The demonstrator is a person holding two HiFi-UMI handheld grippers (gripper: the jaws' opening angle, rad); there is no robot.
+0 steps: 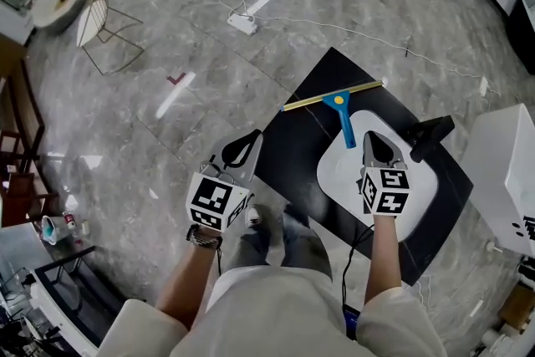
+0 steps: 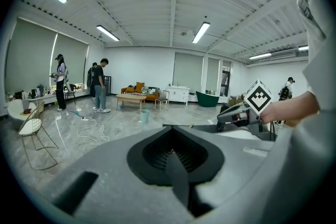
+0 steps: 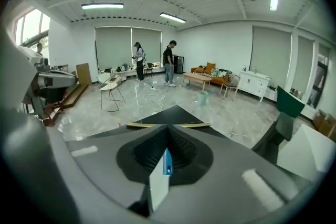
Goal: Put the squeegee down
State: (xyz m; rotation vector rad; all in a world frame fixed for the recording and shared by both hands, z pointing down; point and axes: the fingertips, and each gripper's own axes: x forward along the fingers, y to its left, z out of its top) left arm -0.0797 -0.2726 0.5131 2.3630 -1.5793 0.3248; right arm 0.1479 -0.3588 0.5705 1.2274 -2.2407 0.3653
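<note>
Near the far corner of the flat black square tabletop point(image 1: 292, 155) lies the squeegee with the blue plastic handle and the long yellow blade point(image 1: 341, 114). Its blade runs across that corner, from one edge of the top to the next. Its handle points back toward the person, and the handle's end rests on the far rim of the white board with round corners point(image 1: 422, 180), which sits in the middle of the top. Nothing is holding the squeegee. It lies flat by itself, so I think the job of putting it down is done.

The right gripper point(image 1: 374, 140) hangs over the white board. Its tips are just beside the end of the blue handle, a little to the right of it, and they do not touch it. Its two jaws are pressed together and hold nothing. In the right gripper view a thin bit of blue shows only through the slit between them, and the yellow blade runs across just past them. So the squeegee lies straight ahead of this gripper and a bit to its left, with the handle pointing almost at it. This hand is by far the nearer one.

The left gripper point(image 1: 251, 140) is over the left edge of the black top, well apart from the squeegee. Its jaws are together too, with nothing in them.

If the squeegee had to be picked up again, I think the right gripper would only need to open and reach forward.
</note>
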